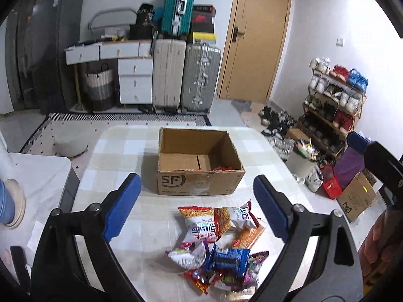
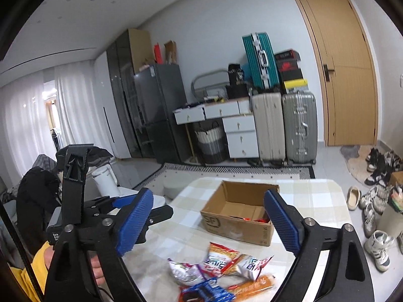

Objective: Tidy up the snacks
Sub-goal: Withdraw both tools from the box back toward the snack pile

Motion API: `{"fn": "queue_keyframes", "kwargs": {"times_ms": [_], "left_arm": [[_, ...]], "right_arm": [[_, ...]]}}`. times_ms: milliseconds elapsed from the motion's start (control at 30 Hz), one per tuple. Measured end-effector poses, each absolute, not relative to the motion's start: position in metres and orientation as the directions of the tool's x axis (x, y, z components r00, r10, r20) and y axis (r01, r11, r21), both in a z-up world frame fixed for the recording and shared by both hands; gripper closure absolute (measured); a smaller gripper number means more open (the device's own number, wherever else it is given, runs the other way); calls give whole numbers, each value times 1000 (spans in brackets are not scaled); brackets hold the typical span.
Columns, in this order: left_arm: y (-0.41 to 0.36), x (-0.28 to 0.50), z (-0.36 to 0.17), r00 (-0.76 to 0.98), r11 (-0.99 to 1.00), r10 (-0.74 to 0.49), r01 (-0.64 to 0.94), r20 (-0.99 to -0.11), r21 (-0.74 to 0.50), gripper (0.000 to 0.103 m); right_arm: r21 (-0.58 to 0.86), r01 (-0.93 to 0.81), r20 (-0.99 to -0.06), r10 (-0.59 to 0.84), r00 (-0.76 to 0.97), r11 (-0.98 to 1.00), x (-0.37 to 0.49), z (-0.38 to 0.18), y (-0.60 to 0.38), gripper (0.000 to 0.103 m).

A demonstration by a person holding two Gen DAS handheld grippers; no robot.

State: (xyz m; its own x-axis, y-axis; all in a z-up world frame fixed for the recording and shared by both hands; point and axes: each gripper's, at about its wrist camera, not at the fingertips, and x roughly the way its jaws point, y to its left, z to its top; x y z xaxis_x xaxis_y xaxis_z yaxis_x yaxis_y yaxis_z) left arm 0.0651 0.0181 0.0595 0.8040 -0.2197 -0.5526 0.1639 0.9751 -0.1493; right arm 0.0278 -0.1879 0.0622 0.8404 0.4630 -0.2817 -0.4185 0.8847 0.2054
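- While both are hovering above the tabletop (image 1: 121, 151), the left tongs (image 1: 194, 209) and right tongs (image 2: 214, 224) are gaping wide, gripping nothing.
- Beneath them, the snack packets (image 1: 216, 246) are lying heaped on the near tabletop.
- Just beyond, the cardboard box (image 1: 199, 176) is sitting open, something red showing inside.
- Farther back, suitcases (image 1: 186, 75) are standing against the wall.

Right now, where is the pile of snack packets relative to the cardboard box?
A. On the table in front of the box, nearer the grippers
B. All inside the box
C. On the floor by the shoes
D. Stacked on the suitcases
A: the snack packets lie loose on the table on the near side of the box, below the open left gripper.
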Motion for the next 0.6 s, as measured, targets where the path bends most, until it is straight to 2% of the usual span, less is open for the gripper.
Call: {"fn": "queue_keyframes", "kwargs": {"times_ms": [33, 167, 467, 600], "left_arm": [[22, 54, 61, 815, 975, -217, 160, -537, -151, 0], [40, -2, 65, 874, 977, -206, 154, -440, -151, 1], [59, -62, 20, 873, 986, -168, 159, -458, -57, 1], [58, -50, -16, 837, 983, -177, 180, -518, -46, 1]], "right_arm": [[200, -422, -271, 464, 844, 884, 19, 64, -187, 7], [167, -447, -232, 476, 848, 879, -17, 67, -181, 3], [90, -463, -187, 472, 862, 882, -52, 36, -167, 1], [75, -453, -225, 458, 860, 888, -56, -1, -160, 1]]}}
